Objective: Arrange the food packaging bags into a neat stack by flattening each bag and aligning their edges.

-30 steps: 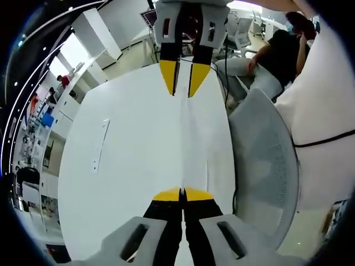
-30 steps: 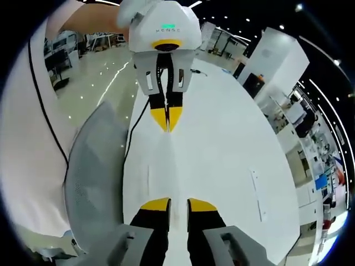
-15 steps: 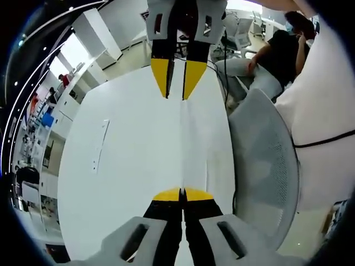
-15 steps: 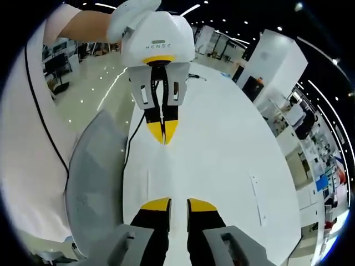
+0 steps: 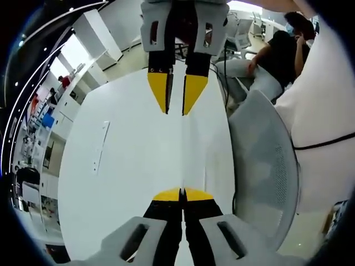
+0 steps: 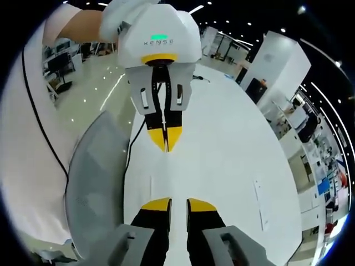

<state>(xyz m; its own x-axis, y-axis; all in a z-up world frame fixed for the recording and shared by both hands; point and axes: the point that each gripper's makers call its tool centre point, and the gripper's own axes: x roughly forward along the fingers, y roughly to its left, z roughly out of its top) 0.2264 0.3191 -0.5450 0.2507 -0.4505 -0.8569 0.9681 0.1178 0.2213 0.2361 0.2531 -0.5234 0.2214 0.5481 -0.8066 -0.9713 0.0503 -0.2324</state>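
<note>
Left tongs (image 5: 182,193) pressed together; right tongs (image 6: 178,204) slightly apart, gripping nothing, both over the white table (image 5: 133,155). Faced each other tip to tip. Grey chair (image 5: 263,166) beside it. Seated person (image 5: 280,52) seen from the left gripper view. No bags made out.

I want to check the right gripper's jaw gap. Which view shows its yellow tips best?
The left gripper view: the right gripper faces the camera whole, its tips clearly parted above the table. The right gripper view shows the same gripper from behind, tips apart at the bottom edge.
</note>
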